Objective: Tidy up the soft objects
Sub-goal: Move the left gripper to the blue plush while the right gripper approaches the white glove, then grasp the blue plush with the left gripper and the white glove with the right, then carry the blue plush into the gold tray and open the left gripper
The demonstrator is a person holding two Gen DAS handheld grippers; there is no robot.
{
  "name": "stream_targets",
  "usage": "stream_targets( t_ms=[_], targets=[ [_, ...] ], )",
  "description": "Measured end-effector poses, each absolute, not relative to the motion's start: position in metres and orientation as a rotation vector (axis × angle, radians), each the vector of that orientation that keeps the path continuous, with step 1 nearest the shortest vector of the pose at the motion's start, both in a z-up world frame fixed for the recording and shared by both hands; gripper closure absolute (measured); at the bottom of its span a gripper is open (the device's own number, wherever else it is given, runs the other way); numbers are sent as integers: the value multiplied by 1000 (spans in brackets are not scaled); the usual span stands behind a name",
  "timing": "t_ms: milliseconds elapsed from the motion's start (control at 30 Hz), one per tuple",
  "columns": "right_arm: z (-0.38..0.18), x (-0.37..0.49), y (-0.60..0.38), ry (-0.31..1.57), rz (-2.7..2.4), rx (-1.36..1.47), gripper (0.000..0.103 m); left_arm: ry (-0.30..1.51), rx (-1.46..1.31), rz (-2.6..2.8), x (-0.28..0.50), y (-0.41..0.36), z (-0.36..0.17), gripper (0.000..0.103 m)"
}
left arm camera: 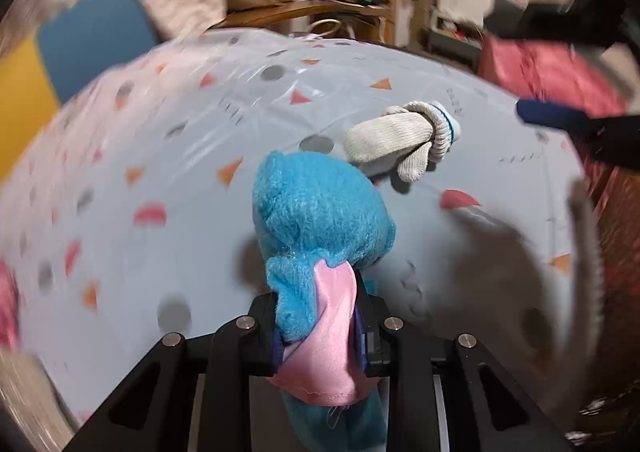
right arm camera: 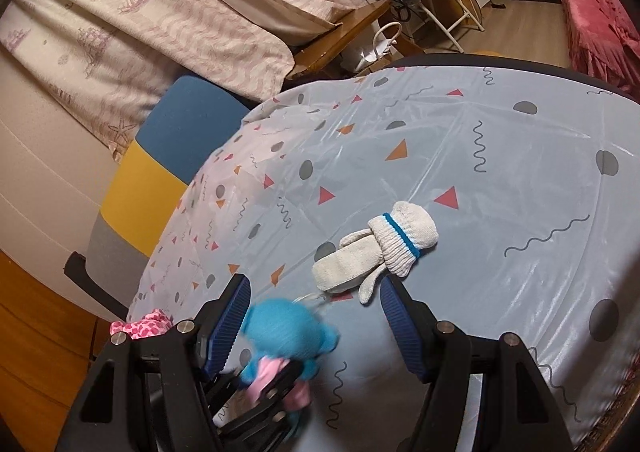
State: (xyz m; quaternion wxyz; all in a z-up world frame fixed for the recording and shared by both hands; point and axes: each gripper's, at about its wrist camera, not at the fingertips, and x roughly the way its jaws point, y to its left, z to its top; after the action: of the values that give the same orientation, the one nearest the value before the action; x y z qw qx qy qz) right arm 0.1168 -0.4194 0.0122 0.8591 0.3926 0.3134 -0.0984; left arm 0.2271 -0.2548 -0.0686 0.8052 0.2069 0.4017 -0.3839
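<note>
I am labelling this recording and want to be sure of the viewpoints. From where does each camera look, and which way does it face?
Left wrist: sits on the left gripper, looking down along its fingers at the blue plush toy they clamp; the right gripper's finger shows at the right edge.
Right wrist: sits on the right gripper, looking down over the patterned tablecloth; its open fingers frame the view.
Shared: the toy, the white glove, the tablecloth.
</note>
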Motion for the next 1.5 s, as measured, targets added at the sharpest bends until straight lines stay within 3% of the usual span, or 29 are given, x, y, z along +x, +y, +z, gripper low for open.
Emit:
stream_targets(
  t_ms=[333, 467, 633, 700, 733, 800, 1033, 1133, 1200, 1500],
  targets=[
    [2, 165, -440, 855, -299, 698, 34, 931, 285, -737, 161, -176, -58, 76],
    [-12, 194, -460, 958, -346, 625, 21, 957, 232, -691, 137, -142, -60, 76],
    [-40, 221, -466, 1055, -357, 615, 21, 986, 159, -623, 128, -115, -70, 74],
    [-53, 230, -457, 1117, -291, 591, 31, 990, 127, -615, 126, -110, -72, 73],
    [-57, 233, -449, 1150, -260, 559, 44, 987, 111, -612, 126, -109, -73, 73],
    [-51, 231, -430, 1141, -197, 495, 49, 990, 96, -608, 127, -109, -77, 73],
    [-47, 220, -349, 1186, 61, 440, 50, 958, 54, -584, 119, -94, -65, 77],
    [-61, 223, -313, 1264, 77, 294, 49, 945, 12, -559, 113, -78, -56, 77],
    [-59, 221, -295, 1235, 71, 149, 49, 938, -19, -540, 109, -68, -50, 77],
    [-66, 216, -275, 1174, 88, -23, 45, 848, -76, -421, 83, -27, -10, 77]
  ],
)
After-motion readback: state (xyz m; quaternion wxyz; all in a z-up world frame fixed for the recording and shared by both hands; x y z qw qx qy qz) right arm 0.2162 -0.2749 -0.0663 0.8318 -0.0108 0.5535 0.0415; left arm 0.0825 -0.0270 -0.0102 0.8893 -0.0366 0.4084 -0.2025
